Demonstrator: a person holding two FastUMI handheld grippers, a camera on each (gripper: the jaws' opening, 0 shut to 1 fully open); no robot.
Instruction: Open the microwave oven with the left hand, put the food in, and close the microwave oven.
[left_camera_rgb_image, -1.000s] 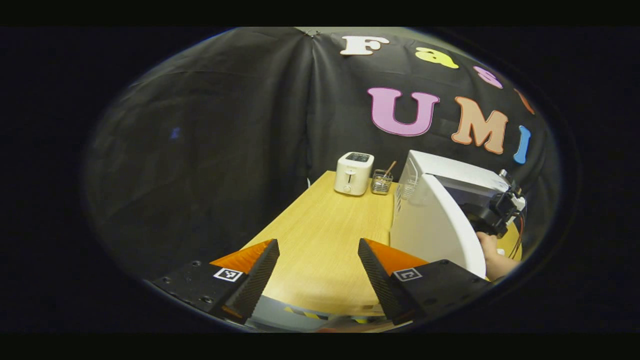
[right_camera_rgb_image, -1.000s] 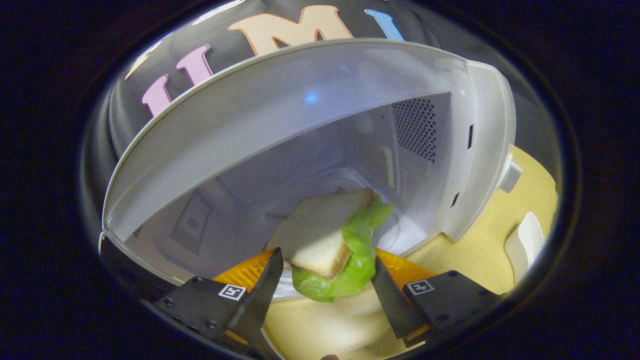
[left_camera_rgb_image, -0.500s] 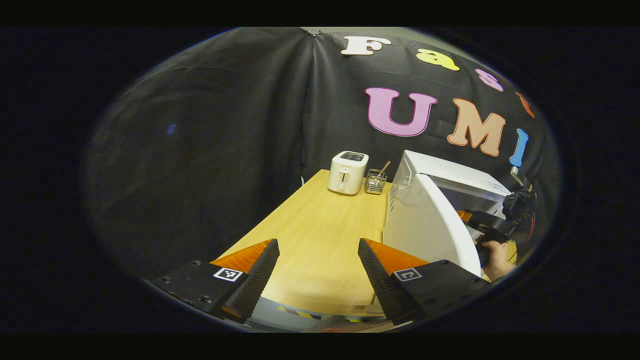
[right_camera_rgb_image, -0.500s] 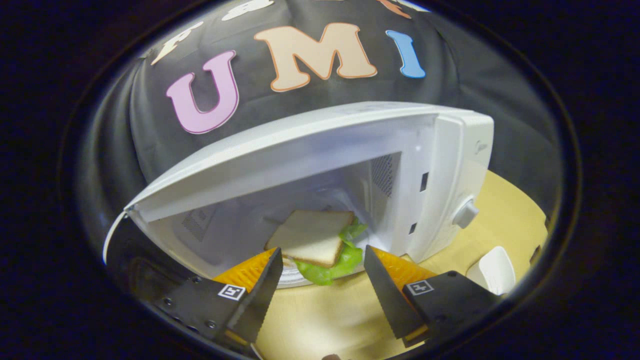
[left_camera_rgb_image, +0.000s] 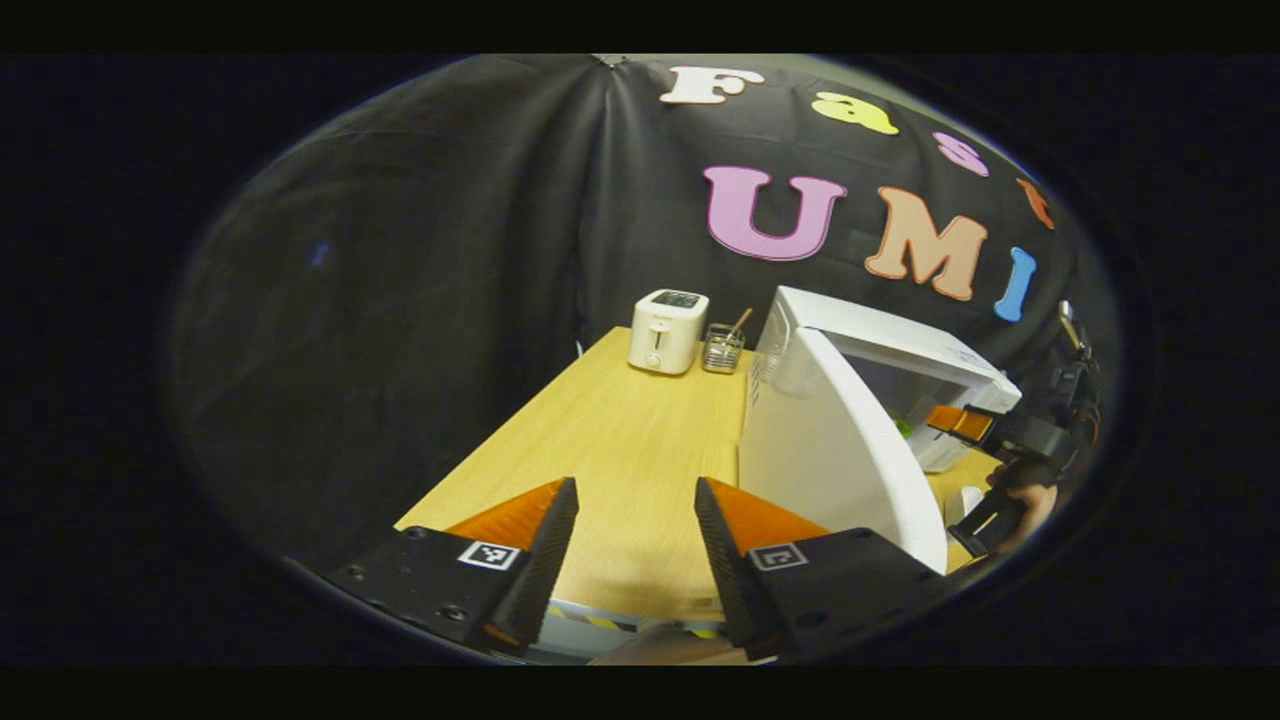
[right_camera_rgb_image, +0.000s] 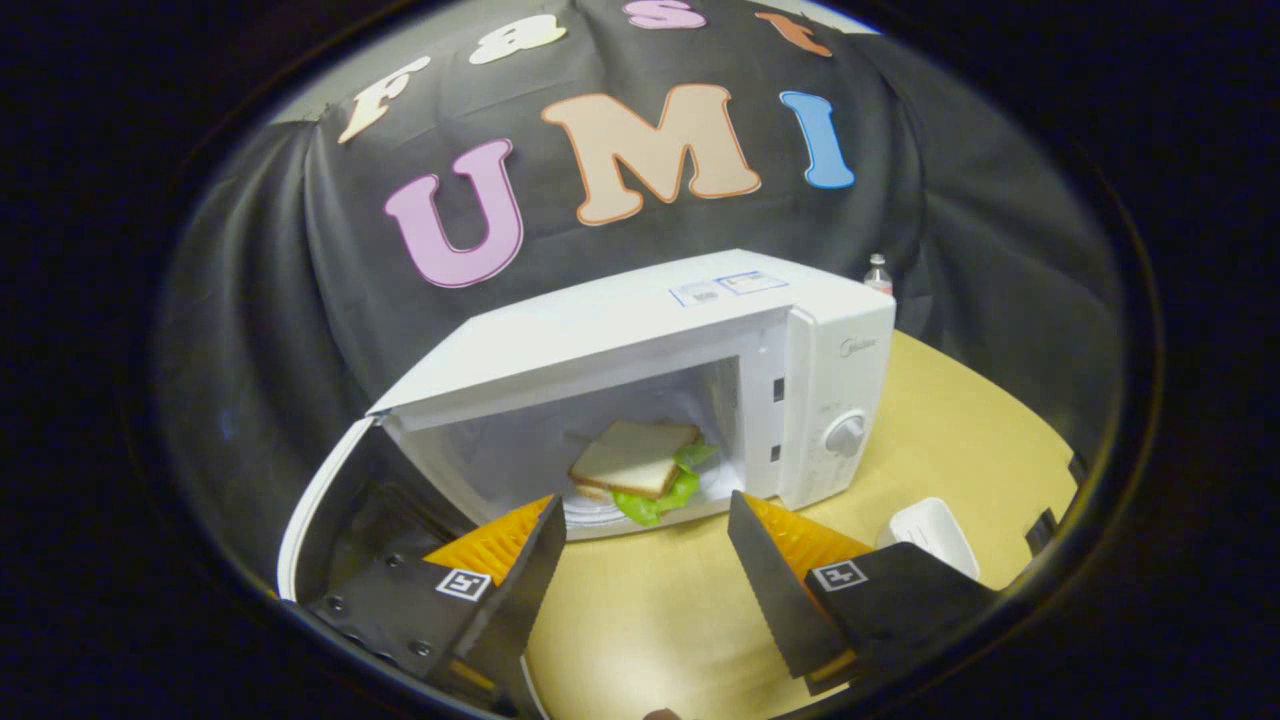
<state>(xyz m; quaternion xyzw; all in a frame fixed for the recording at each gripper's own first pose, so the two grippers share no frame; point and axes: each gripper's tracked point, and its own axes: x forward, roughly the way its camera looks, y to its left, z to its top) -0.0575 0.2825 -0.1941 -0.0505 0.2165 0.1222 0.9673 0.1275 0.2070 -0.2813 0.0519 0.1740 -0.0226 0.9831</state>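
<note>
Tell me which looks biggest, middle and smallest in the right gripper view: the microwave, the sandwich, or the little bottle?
1. microwave, biggest by far.
2. sandwich, inside it.
3. bottle, smallest, though it stands farther back, so it may look smaller than it is.

toaster (left_camera_rgb_image: 667, 330) beside glass jar (left_camera_rgb_image: 722, 349) | white dish (right_camera_rgb_image: 930, 530) on table (left_camera_rgb_image: 620, 450) | bottle (right_camera_rgb_image: 877, 274) behind

White box-shaped microwave oven (right_camera_rgb_image: 640, 330) standing on the wooden table, its white door (left_camera_rgb_image: 835, 455) swung wide open to the left. Inside, white-bread sandwich with green lettuce (right_camera_rgb_image: 640, 468), lying flat, seemingly on the round turntable plate.
</note>
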